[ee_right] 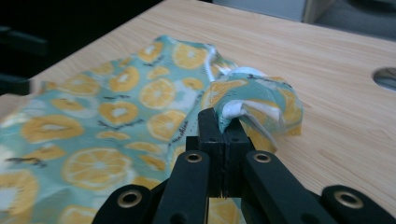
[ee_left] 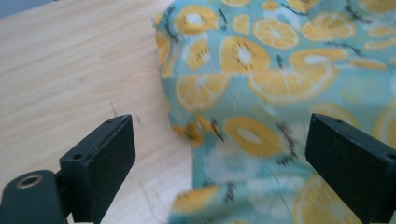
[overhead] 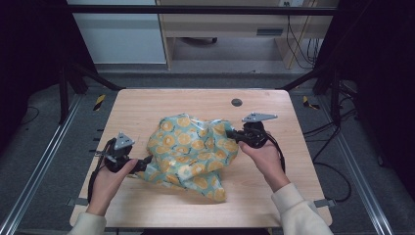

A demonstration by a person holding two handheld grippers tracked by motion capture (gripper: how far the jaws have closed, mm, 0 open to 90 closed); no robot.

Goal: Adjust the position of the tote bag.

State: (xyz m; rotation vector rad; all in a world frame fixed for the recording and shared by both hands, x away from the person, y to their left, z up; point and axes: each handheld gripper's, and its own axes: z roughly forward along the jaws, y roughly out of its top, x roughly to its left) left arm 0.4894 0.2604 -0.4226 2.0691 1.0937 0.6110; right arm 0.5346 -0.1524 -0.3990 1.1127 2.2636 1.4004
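Observation:
A teal cloth (overhead: 191,152) printed with orange slices lies crumpled in the middle of the wooden table (overhead: 147,105). At the cloth's right edge, my right gripper (overhead: 233,134) is shut on a bunched fold. In the right gripper view the jaws (ee_right: 224,122) are pressed together, with a wad of cloth (ee_right: 252,100) pinched at their tips and lifted a little. My left gripper (overhead: 145,164) is at the cloth's lower left edge. Its jaws (ee_left: 222,133) stand wide apart in the left gripper view, and the cloth (ee_left: 261,70) lies between and beyond them without touching the pads.
A round dark hole (overhead: 236,102) sits in the tabletop behind the right gripper and also appears as a hole (ee_right: 387,77) in the right gripper view. Bare wood surrounds the cloth. Metal frame rails and cables run beside the table.

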